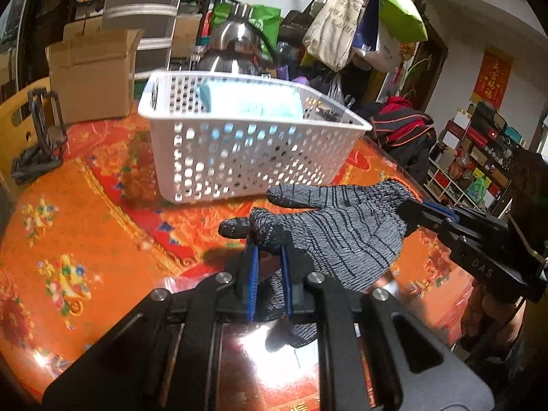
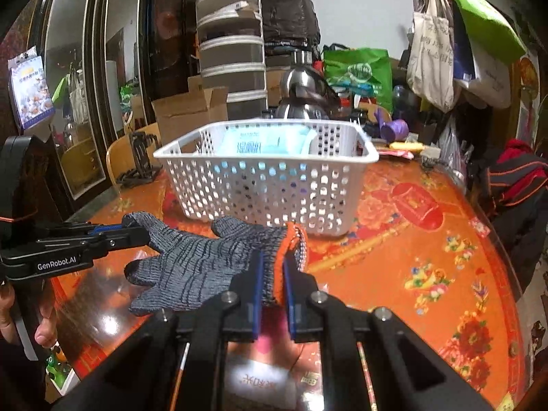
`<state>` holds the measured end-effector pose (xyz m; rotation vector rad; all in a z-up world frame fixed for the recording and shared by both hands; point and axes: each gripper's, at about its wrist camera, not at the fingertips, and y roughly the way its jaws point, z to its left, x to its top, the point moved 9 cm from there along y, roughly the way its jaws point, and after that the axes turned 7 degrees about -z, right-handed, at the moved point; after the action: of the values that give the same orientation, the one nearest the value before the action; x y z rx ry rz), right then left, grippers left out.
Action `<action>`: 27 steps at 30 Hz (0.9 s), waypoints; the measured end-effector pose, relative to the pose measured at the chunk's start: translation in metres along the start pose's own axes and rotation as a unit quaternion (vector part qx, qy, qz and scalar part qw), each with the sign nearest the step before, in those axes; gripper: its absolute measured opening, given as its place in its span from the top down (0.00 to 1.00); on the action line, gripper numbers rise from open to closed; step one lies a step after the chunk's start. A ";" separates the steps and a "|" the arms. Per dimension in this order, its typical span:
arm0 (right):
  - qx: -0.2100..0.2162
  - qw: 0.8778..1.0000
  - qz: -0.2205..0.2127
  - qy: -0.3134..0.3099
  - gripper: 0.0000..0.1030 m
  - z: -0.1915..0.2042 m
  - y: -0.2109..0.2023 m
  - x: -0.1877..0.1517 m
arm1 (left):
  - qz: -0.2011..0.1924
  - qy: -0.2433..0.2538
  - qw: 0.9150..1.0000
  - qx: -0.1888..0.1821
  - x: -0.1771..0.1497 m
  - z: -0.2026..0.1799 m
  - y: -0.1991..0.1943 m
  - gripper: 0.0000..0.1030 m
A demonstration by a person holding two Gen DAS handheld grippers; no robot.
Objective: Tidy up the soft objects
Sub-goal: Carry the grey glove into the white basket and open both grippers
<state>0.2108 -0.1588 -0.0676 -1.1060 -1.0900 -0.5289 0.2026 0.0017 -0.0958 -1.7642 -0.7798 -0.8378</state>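
Note:
A grey knit glove [image 1: 342,229] with an orange cuff [image 2: 291,236] hangs stretched between both grippers, just above the table and in front of a white perforated basket [image 1: 239,157]. My left gripper [image 1: 269,246] is shut on the glove's fingers; in the right wrist view it comes in from the left [image 2: 137,231]. My right gripper [image 2: 274,260] is shut on the orange cuff and enters the left wrist view from the right [image 1: 406,212]. A light blue wipes packet [image 2: 263,144] lies inside the basket [image 2: 267,157].
The round table [image 2: 428,267] has an orange floral cover. Behind the basket stand a cardboard box [image 1: 92,78], a steel kettle [image 1: 229,48] and a black folding stand [image 1: 44,137]. Tote bags [image 1: 359,24] hang at the back right. A person's hand [image 2: 44,328] holds the left gripper.

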 end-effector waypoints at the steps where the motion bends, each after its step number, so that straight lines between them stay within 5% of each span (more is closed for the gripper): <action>1: -0.001 1.000 -0.004 -0.001 0.91 0.001 -0.002 0.004 | -0.005 0.004 1.000 0.000 0.006 -0.002 -0.004 0.90; 16: 0.012 0.997 -0.080 -0.010 0.91 0.003 -0.018 0.122 | -0.066 0.030 0.997 -0.007 0.127 -0.014 -0.035 0.90; 22: -0.010 0.995 -0.096 0.001 0.92 -0.019 0.027 0.176 | -0.073 0.047 0.996 0.020 0.201 -0.015 -0.002 0.90; 27: -0.041 0.997 -0.068 0.003 0.92 -0.041 0.087 0.178 | -0.049 0.032 0.997 0.046 0.238 0.003 0.048 0.90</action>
<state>0.3726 -0.1328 0.0518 -1.1057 -1.1526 -0.6893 0.3737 0.0199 0.0756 -1.6208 -0.8551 -0.9040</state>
